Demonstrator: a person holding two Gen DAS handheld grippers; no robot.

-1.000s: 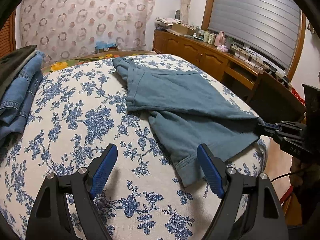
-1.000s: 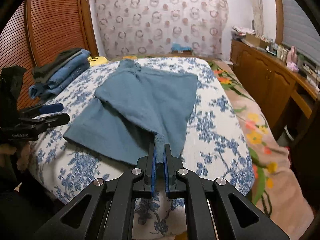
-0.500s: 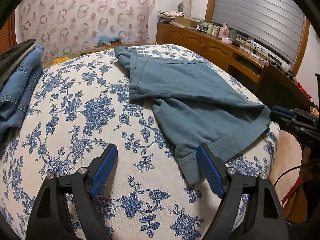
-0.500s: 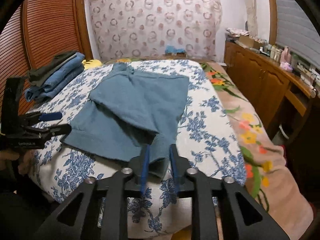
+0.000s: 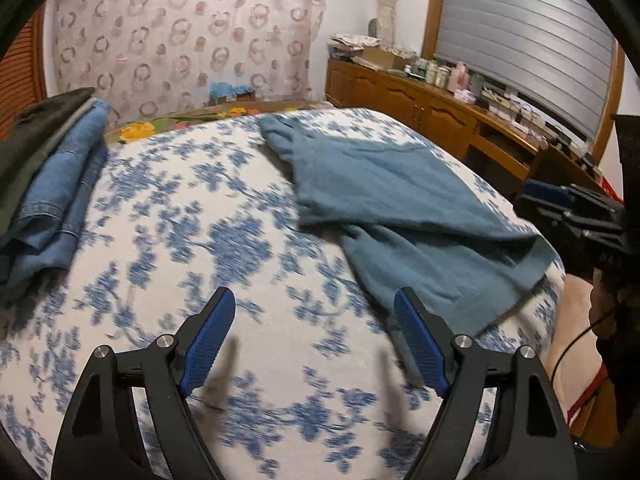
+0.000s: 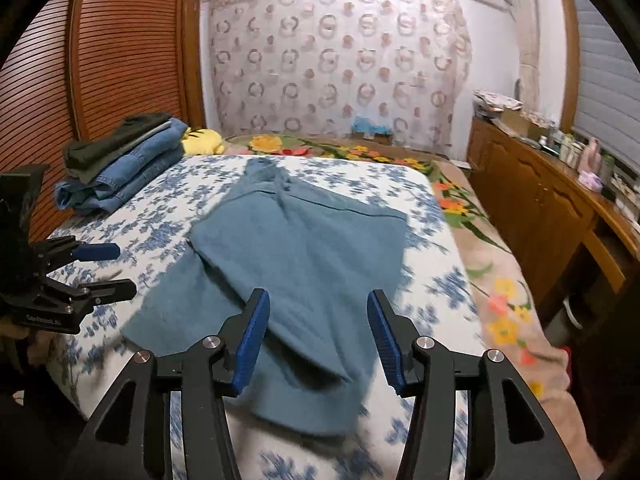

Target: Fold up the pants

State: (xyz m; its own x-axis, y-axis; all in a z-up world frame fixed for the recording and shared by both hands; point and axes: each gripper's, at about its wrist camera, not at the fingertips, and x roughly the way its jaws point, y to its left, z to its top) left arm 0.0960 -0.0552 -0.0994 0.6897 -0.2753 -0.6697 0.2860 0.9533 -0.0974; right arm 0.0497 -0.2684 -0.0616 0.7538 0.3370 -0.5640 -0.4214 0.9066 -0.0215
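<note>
Bedroom, flowered bed (image 6: 436,288): teal pants (image 6: 304,248) spread across its middle, one leg crossed over the other, apparently barely folded, most folds left; left tongs (image 5: 314,328) and right tongs (image 6: 316,330) both gaping wide, holding nothing.

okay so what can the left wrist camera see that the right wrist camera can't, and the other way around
Only the left wrist view shows the left gripper head-on, open over bare floral bedspread, with the teal pants off to its right.

Only the right wrist view shows the right gripper head-on, open with the pants directly beneath, plus the slatted wooden door and a yellow item.

Both show the pants spread on the bed, the stacked jeans and the wooden cabinet.
</note>
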